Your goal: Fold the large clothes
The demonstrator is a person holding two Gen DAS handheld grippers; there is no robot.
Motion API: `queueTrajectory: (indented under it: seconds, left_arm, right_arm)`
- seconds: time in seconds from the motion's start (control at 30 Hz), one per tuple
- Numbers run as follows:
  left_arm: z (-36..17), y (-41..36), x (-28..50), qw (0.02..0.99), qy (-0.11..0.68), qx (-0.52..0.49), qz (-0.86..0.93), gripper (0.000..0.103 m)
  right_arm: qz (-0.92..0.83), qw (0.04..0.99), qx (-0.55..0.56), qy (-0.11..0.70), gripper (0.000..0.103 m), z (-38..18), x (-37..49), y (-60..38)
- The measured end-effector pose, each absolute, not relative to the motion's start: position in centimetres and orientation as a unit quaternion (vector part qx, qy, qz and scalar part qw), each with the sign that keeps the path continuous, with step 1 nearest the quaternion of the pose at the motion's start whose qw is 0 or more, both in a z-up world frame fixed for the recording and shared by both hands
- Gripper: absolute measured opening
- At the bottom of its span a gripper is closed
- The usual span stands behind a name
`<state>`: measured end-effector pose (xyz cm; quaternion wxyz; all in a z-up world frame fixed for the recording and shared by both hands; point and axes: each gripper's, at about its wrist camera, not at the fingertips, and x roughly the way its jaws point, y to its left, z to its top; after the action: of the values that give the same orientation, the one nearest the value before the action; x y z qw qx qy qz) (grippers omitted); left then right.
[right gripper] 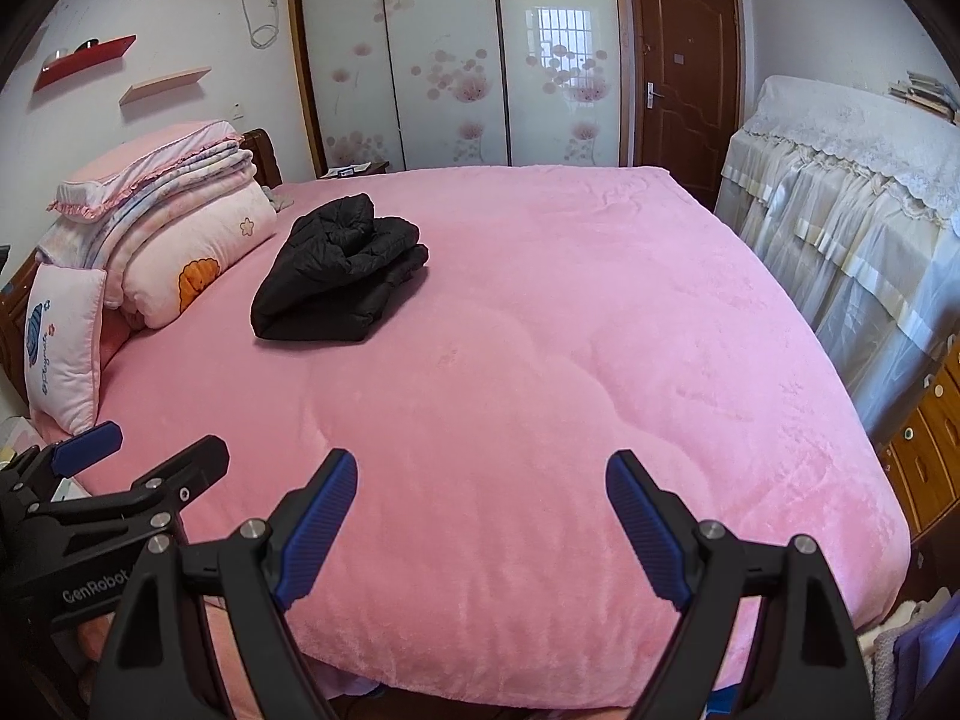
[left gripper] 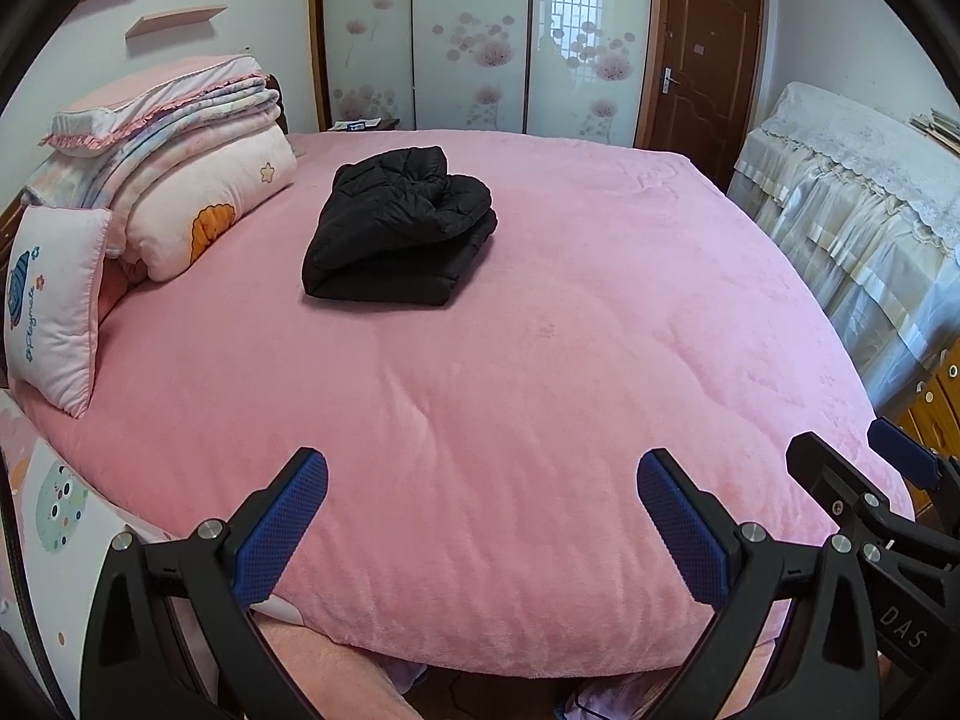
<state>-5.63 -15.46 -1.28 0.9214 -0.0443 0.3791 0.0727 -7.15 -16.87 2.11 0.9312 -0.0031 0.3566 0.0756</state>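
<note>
Hovering spread and empty at the near bed (left gripper: 540, 360) edge, left gripper (left gripper: 483, 516) and right gripper (right gripper: 480, 516) face the far-left, apparently folded black jacket (left gripper: 402, 228), so any further tidying calls for reaching across

Jacket (left gripper: 399, 228) at 11 o'clock was plain black with quilted stitching. Bedspread (left gripper: 540, 390) was uniform pink plush. Folded quilt (left gripper: 204, 204) at 10 o'clock was pale pink with an orange motif and a small flower. Wardrobe doors (right gripper: 444, 54) at 12 o'clock were white with pink blossoms. Gripper pads (left gripper: 282, 528) were blue, textured.
</note>
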Motion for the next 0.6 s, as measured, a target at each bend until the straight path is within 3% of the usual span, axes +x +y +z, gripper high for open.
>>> queueTrajectory:
  seconds: [0.6]
  left_arm:
    - [-0.98,-16.32,-5.71,0.923,0.376,-0.034,0.077,0.102]
  right_arm:
    - [0.076,0.931,0.001,0.357,0.086,2.22,-7.08,-17.29]
